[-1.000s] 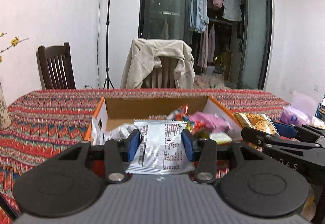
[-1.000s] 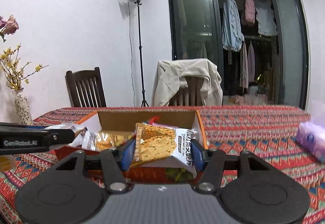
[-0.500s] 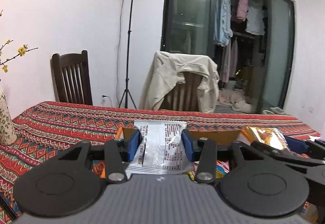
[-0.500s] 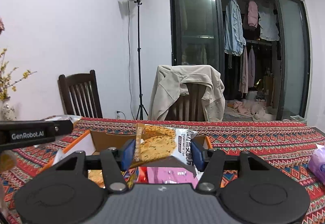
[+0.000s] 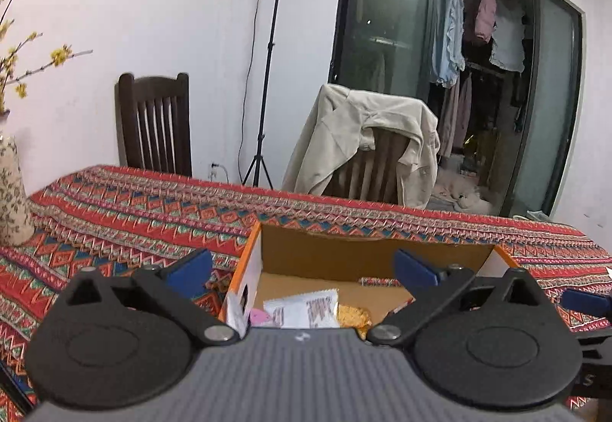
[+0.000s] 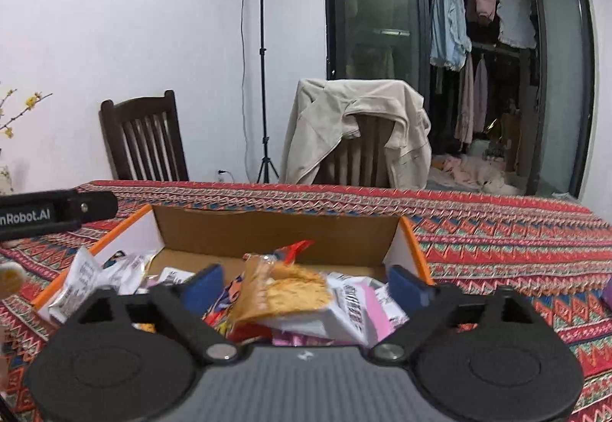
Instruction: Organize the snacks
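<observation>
Both grippers have just let go: the left gripper [image 5: 302, 269] and right gripper [image 6: 306, 286] are opening, jaws spread, nothing pinched. The silver-white foil packet [image 5: 306, 311] and the orange-and-white cracker bag [image 6: 290, 297] now lie in the open orange-rimmed cardboard box [image 6: 267, 231] near the table's front edge, so 2 more snacks look stowed.

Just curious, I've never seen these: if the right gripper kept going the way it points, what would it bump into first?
Probably the orange-and-white snack packet lying in the orange-edged cardboard box, between the opening right gripper; depth is unclear.
</observation>
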`<state>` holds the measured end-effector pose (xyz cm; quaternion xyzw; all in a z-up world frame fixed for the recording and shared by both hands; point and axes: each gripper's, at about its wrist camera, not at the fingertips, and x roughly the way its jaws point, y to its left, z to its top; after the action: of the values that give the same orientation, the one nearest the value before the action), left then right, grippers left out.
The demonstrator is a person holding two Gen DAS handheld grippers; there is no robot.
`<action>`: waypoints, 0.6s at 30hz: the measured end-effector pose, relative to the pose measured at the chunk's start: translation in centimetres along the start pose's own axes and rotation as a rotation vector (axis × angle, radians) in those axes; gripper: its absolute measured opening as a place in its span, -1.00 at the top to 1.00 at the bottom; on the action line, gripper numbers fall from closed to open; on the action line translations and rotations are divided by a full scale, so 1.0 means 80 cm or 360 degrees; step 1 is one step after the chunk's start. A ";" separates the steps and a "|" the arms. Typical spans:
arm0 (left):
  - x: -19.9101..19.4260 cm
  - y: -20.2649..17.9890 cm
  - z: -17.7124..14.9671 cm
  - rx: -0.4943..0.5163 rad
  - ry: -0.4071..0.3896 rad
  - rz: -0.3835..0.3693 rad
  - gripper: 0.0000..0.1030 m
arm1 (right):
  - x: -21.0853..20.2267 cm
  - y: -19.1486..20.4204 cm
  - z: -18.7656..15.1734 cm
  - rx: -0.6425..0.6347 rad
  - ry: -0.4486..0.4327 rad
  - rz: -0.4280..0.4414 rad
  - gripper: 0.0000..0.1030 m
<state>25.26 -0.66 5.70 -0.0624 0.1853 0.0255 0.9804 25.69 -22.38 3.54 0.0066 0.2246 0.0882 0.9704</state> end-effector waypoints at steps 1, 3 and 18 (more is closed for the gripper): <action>-0.001 0.002 -0.001 -0.0002 0.0005 0.0013 -1.00 | -0.003 0.001 -0.002 -0.0005 -0.0012 -0.0002 -1.00; -0.004 0.006 -0.003 -0.0001 -0.0002 0.0032 -1.00 | -0.008 0.005 -0.004 -0.0015 -0.0023 -0.0013 -1.00; -0.111 0.028 -0.019 0.0017 -0.0068 -0.0118 -1.00 | -0.112 0.001 -0.021 0.0003 -0.0167 0.0015 -1.00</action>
<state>16.30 1.14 7.29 -0.0634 0.1621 -0.0104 0.9847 17.02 -23.88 5.90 0.0130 0.1734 0.0920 0.9805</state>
